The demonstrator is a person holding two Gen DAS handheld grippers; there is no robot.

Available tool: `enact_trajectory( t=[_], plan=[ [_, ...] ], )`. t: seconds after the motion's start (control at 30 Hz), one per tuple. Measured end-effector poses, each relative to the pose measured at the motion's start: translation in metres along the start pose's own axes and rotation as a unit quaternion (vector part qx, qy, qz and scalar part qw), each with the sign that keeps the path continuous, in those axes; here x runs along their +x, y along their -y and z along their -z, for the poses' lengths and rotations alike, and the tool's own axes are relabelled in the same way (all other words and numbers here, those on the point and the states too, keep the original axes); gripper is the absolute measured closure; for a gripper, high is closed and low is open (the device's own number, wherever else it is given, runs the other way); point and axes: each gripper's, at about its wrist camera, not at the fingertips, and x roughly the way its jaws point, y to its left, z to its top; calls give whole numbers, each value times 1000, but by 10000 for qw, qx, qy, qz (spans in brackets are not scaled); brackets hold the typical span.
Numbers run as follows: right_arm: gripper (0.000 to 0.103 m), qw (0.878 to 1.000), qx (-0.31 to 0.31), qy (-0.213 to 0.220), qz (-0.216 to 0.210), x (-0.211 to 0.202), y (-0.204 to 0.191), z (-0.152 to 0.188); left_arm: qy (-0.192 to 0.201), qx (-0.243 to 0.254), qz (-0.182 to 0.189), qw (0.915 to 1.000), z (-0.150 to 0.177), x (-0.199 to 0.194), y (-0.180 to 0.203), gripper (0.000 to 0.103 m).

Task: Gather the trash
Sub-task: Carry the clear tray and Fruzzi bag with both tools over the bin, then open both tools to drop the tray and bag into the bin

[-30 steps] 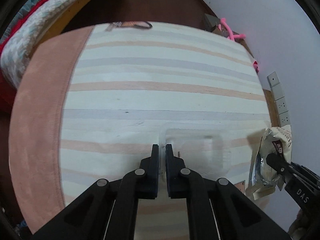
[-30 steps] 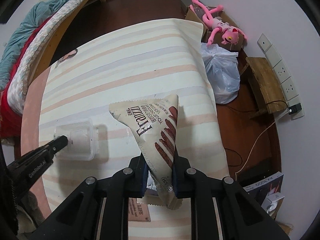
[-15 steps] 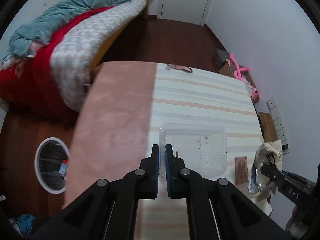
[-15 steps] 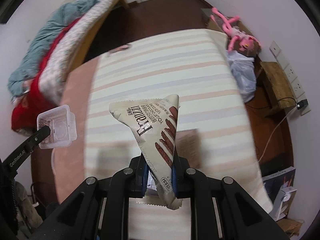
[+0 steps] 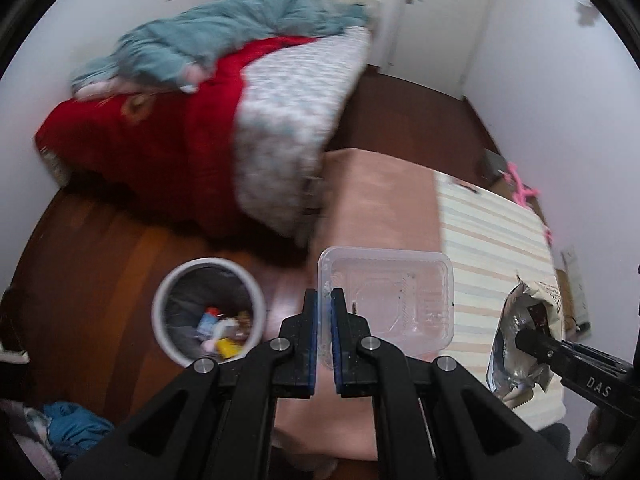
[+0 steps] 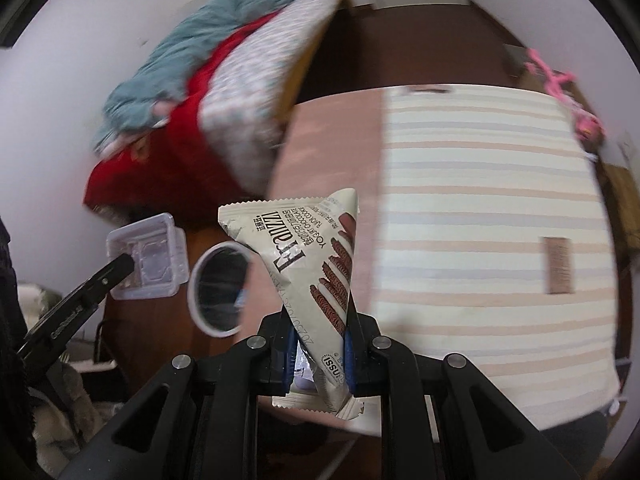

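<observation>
A: Trash first. What have you got, and where?

B: My left gripper (image 5: 324, 300) is clamped tight on the rim of a clear tray (image 5: 394, 300), held in the air at frame centre. My right gripper (image 6: 318, 344) is closed on a snack wrapper (image 6: 316, 256), which stands up between the fingers in mid-frame.

A: And the bin?

B: The bin (image 5: 210, 312) sits on the dark wood floor (image 5: 104, 264), lower left of the left view, with scraps inside. The tray hangs just right of it.

A: The surface?

B: A table (image 6: 480, 200) under a striped cloth with a pink border, right side of the frame. A small brown packet (image 6: 558, 266) lies on it.

A: The room?

B: White walls. A bed (image 5: 240, 128) piled with red, teal and patterned bedding, upper left.
</observation>
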Motion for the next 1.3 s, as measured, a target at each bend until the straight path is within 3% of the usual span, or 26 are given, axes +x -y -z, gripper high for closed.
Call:
enact_trajectory(
  t=[0.2, 0.4, 0.67, 0.93, 1.0, 1.03, 1.07, 1.1, 1.13, 1.2, 1.27, 1.3],
  plan=[
    [84, 9974, -441, -434, -357, 64, -89, -7, -146, -569, -460, 9972, 2, 21, -87, 100],
    [84, 9903, -770, -1054, -479, 162, -158, -25, -631, -1259, -731, 9873, 3, 72, -164, 100],
    [84, 9746, -888, -2027, -341, 299, -192, -30, -1773, -2057, -535, 9609, 19, 180, -241, 100],
    [82, 9599, -931, -2643, -116, 394, -189, -33, -2445, -2321, -448, 9404, 25, 251, -272, 97],
    [78, 9544, -935, -2835, -107, 412, -189, -29, -2516, -2346, -550, 9374, 25, 258, -276, 87],
    [71, 9531, -944, -2874, -73, 418, -190, -30, -2535, -2353, -624, 9362, 27, 256, -280, 62],
    [60, 9509, -949, -2944, -90, 425, -191, -28, -2500, -2366, -667, 9365, 28, 254, -282, 26],
    [54, 9499, -953, -2975, -111, 428, -191, -26, -2432, -2411, -706, 9369, 29, 250, -286, 13],
    [46, 9500, -974, -2964, -95, 430, -192, -26, -2383, -2449, -744, 9368, 30, 247, -290, 9],
    [35, 9507, -1017, -2928, -112, 431, -194, -27, -2346, -2512, -817, 9355, 35, 239, -296, 9],
    [18, 9502, -1068, -2926, -92, 432, -194, -29, -2300, -2529, -884, 9356, 41, 232, -299, 9],
    [16, 9506, -1115, -2895, -81, 428, -195, -29, -2289, -2526, -943, 9354, 43, 227, -300, 8]
  ],
)
